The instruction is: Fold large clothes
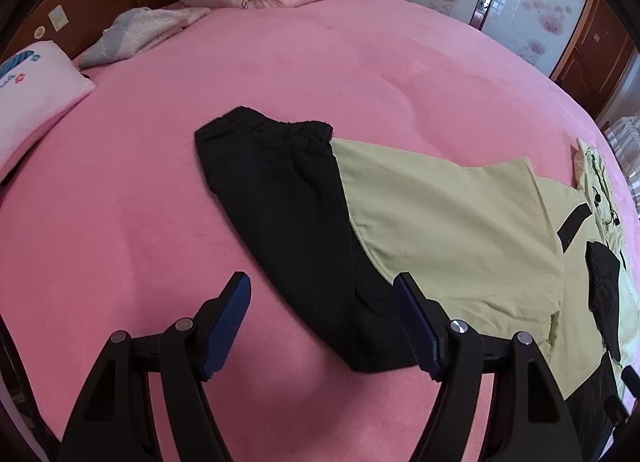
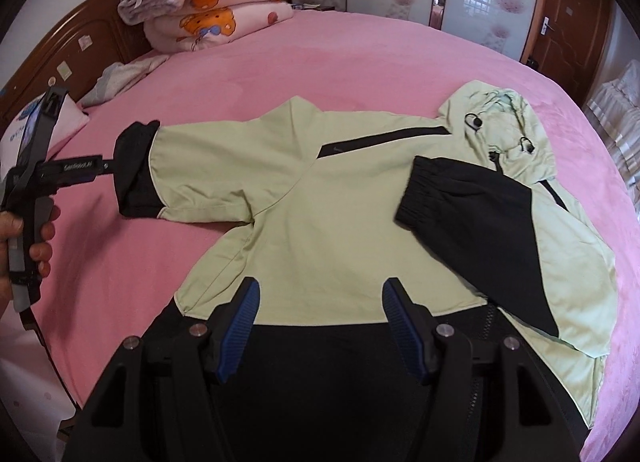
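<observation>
Jacket: pale green with black hem, black sleeve ends and a hood at 1 o'clock; lying flat on the pink bed. One sleeve folded across the chest, the other sleeve stretched out toward 9 o'clock (cuff elasticated). Left gripper and right gripper: jaws spread wide, holding nothing, poised above the fabric.

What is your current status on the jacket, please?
Left gripper, right gripper open, empty. Jacket flat on bed: one sleeve folded in, other sleeve out. Nothing obstructing.
</observation>
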Demonstrator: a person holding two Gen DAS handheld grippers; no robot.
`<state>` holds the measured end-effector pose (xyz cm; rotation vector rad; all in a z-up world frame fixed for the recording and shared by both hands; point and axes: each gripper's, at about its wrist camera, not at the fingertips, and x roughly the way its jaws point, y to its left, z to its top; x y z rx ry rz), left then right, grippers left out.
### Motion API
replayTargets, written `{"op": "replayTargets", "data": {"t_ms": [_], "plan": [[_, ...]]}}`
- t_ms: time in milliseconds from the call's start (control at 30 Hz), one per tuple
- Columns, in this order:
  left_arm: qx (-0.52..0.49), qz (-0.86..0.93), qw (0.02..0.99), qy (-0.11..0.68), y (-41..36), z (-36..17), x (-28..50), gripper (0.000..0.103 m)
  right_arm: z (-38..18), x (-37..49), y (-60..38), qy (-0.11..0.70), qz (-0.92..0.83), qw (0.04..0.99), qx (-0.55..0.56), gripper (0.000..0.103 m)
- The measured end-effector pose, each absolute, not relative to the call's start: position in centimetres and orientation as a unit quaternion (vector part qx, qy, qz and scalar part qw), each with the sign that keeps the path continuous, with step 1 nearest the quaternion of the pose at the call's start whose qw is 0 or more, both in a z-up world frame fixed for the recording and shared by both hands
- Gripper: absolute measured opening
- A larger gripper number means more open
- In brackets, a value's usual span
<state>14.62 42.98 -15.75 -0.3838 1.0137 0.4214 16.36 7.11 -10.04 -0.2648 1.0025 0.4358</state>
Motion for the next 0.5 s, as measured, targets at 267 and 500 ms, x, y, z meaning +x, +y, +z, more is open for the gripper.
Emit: {"op": "replayTargets", "data": {"t_ms": [267,500], "plan": [[-0.145,0.248,0.800,0.526,43.2,-19.6,18.4,0.072,-12.3,17.1,7.0,0.496,0.204,0.834,-0.128,0.064],[-0.215,0.285,0.797,0.488,45.7,-19.3,16.7,0.003,-13.0,17.4,4.8,0.507,0.197,0.832,-0.111,0.064]]}}
